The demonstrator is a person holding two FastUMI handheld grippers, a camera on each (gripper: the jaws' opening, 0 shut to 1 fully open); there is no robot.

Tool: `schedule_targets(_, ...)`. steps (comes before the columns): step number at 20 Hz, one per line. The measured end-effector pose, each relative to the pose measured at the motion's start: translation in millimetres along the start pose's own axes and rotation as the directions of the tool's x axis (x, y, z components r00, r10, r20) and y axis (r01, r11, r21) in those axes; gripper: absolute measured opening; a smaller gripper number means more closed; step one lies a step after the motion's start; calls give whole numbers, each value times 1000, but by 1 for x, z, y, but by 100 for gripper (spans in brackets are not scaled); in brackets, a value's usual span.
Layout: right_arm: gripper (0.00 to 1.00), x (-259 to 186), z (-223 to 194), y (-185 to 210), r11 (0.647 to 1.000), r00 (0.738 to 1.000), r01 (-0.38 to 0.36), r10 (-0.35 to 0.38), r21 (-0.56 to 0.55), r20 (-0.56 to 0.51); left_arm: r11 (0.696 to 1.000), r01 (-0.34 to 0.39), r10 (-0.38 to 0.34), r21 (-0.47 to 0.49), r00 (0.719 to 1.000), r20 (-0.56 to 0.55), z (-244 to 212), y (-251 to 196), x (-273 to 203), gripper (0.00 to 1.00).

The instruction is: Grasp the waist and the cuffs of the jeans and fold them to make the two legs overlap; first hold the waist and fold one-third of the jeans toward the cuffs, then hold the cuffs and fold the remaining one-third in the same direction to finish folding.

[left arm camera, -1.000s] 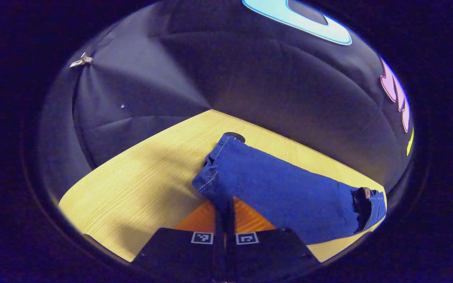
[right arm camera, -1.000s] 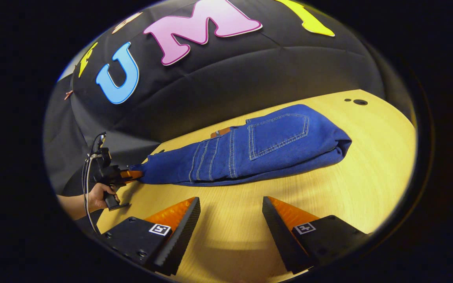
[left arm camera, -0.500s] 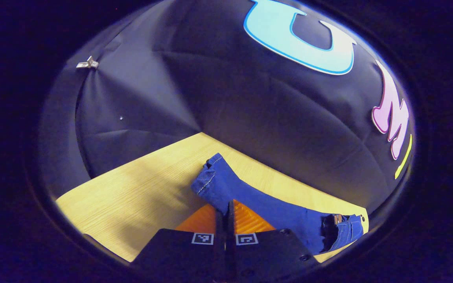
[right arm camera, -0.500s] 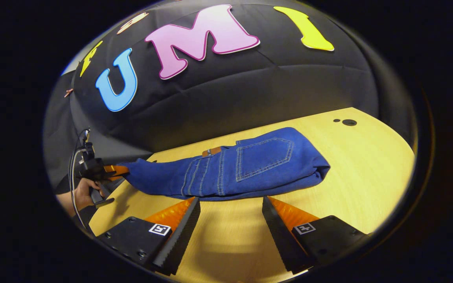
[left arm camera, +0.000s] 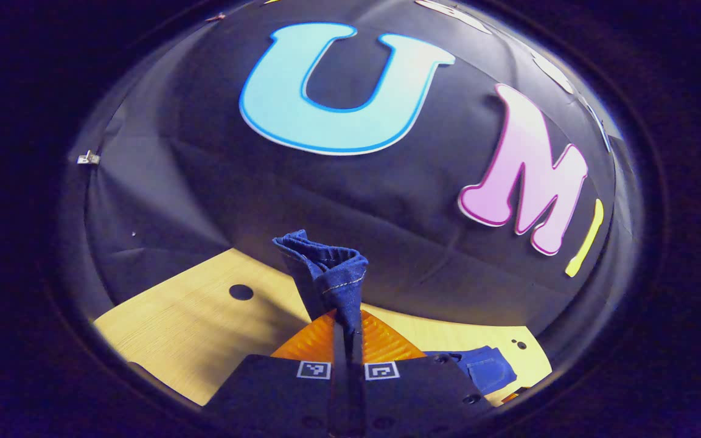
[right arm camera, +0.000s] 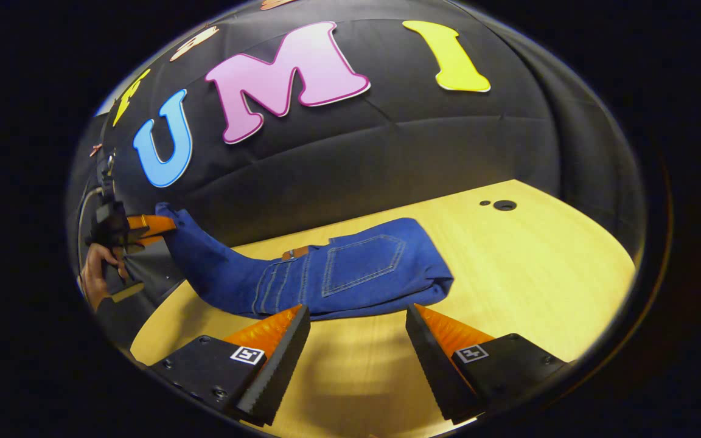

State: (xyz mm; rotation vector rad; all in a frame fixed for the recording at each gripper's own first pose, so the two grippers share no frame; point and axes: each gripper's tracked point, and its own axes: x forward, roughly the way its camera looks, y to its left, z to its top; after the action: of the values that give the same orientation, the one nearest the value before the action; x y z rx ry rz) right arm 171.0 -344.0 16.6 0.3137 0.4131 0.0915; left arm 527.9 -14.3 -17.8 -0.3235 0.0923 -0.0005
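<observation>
Left gripper view: the left tool (left arm camera: 349, 331) sits at the bottom centre with its two fingers pressed together, clenched on a bunched end of the jeans (left arm camera: 329, 277). The pinched denim is a cuff end with a stitched hem; it stands straight up out of the fingertips, above the table (left arm camera: 186, 322), against the black booth wall. A small patch of the folded denim lies low at the right edge on the table, beside the tool's body. A round dark hole (left arm camera: 241, 292) marks the table to the left of the tool.

Right gripper view: the right tool (right arm camera: 356, 331) is at the bottom with its fingers spread wide and nothing between them; bare table shows in the gap. The jeans (right arm camera: 350, 274) lie just beyond the fingertips, the folded bulk flat on the table with a back pocket facing up and a brown patch at the waistband. Their long axis runs left to right across the view, the rounded fold at the right. Toward the left the legs rise off the table in a slope up to the left tool (right arm camera: 143, 226), held by a hand (right arm camera: 98, 274) at the far left. Two dark round spots (right arm camera: 499, 205) sit on the table near its far right end, well apart from the denim.
</observation>
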Motion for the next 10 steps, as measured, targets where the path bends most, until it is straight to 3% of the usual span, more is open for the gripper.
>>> schedule_targets(5,97,-17,21,-52,995,995,93,-94,22,41,989,142,-141,46,990,-25,-6,-127,-3,6)
schedule_targets(8,97,-37,30,-94,986,985,162,-164,45,55,966,246,-237,80,966,-105,-56,-209,0,6)
schedule_targets(10,97,-50,30,-116,978,978,197,-201,66,57,952,284,-263,116,950,-166,-95,-251,10,6)
